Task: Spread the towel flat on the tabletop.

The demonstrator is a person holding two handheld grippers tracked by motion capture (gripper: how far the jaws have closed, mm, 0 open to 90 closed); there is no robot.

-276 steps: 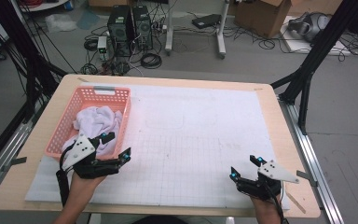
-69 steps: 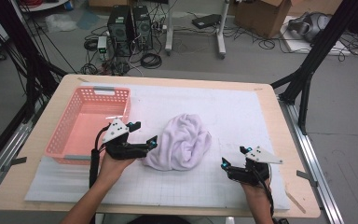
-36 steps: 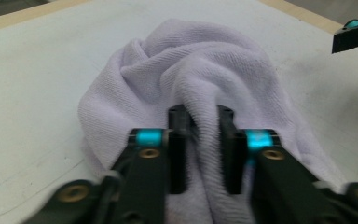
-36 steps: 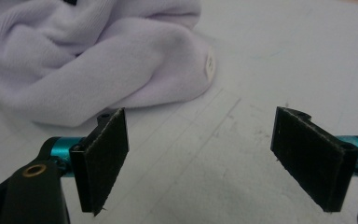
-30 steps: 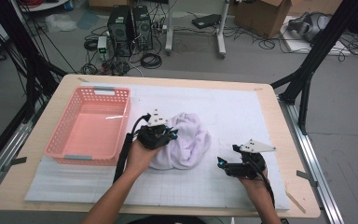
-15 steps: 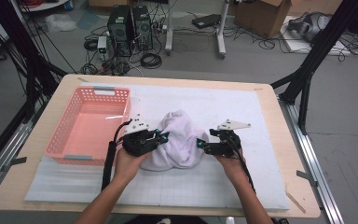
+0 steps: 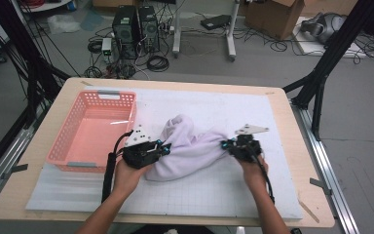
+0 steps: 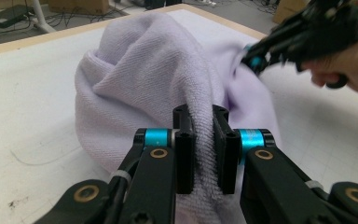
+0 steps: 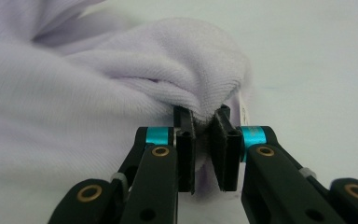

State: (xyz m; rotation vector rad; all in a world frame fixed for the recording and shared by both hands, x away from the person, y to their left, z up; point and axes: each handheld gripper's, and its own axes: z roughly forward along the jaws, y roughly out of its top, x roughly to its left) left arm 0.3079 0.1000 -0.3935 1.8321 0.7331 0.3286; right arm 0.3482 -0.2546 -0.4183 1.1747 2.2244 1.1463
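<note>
Our left gripper pinches the lavender towel mid-bench; our right gripper, jaws just closing, clamps its other end. The pink basket sits at the left edge.

beyond my pale wooden table lies a grey concrete floor with black computer towers, tangled cables and cardboard boxes.

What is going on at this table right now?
A person works a pale lilac towel on the white mat with two hand-held grippers. The left gripper is clamped on one edge of the towel. The right gripper has just been closing, and towel is now pinched between its jaws at the opposite end. The cloth sags between them. The pink basket at the left is empty.
</note>
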